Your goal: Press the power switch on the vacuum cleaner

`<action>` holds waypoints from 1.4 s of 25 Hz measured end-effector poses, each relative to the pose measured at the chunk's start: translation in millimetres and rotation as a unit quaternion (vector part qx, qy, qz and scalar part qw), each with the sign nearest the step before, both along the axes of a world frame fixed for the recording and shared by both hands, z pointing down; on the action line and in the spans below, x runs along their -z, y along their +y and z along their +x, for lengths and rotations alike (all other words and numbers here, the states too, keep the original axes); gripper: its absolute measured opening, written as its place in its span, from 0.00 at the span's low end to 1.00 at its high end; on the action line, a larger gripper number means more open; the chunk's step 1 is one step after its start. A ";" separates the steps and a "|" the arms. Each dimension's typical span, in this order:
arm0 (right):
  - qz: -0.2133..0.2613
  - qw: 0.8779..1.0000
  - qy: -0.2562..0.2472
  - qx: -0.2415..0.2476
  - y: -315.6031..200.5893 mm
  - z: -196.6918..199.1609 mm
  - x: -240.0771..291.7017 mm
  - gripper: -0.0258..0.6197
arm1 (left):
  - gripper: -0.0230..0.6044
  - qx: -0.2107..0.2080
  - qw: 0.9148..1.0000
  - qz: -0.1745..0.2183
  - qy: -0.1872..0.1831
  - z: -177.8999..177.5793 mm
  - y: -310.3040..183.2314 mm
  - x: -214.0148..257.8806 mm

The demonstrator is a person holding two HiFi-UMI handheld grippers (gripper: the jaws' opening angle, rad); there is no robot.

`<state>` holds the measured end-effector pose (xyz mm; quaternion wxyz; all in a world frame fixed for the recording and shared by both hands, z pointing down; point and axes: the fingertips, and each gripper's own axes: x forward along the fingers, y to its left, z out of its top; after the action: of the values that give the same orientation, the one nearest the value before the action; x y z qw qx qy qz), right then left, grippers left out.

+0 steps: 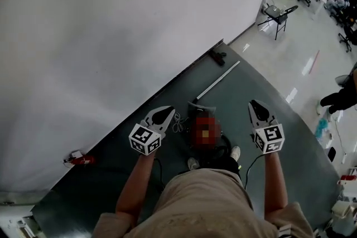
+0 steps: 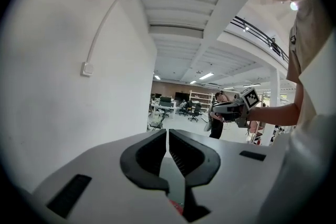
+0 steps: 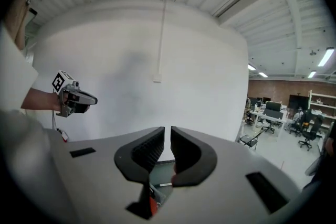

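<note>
Head view: the vacuum cleaner (image 1: pixel 202 110) sits on the dark floor mat (image 1: pixel 240 92) just ahead of your feet, its wand (image 1: pixel 220 78) running away toward the wall (image 1: pixel 83 36). Your left tool (image 1: pixel 163 113) hangs left of the vacuum cleaner and your right tool (image 1: pixel 257 107) right of it, both held clear of it. I can't make out the power switch.

Left gripper view: the left tool (image 2: pixel 168 132) has its jaws drawn together on nothing and looks out over the vacuum cleaner into the room.

Right gripper view: the right tool (image 3: pixel 168 129) is likewise closed and empty.

You seem to be at the approach. Next, lower one closed tool to the vacuum cleaner's body, find the switch and press it with the tip
</note>
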<state>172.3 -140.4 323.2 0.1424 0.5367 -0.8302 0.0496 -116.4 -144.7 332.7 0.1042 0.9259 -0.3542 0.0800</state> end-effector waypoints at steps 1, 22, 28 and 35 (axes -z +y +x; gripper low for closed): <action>0.001 1.000 0.003 -0.014 3.7 14.0 0.1 0.08 | 0.05 0.005 1.000 0.004 -0.004 -4.2 -1.2 2.3; -0.092 0.991 -0.034 -0.087 47.9 83.4 -102.5 0.09 | 0.05 0.119 0.989 -0.068 -0.058 -105.4 42.9 -115.6; -0.104 0.994 -0.042 -0.004 50.7 -2.0 -117.3 0.11 | 0.05 0.087 0.992 -0.086 -0.042 -60.8 55.9 -134.6; -0.095 0.991 -0.074 0.052 56.7 -72.5 -113.0 0.17 | 0.05 0.028 0.996 -0.083 -0.019 -1.9 68.4 -130.4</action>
<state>99.8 -83.7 436.1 0.1331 0.4718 -0.8567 0.1604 -118.2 -76.3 463.1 0.1767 0.9022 -0.3736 0.1235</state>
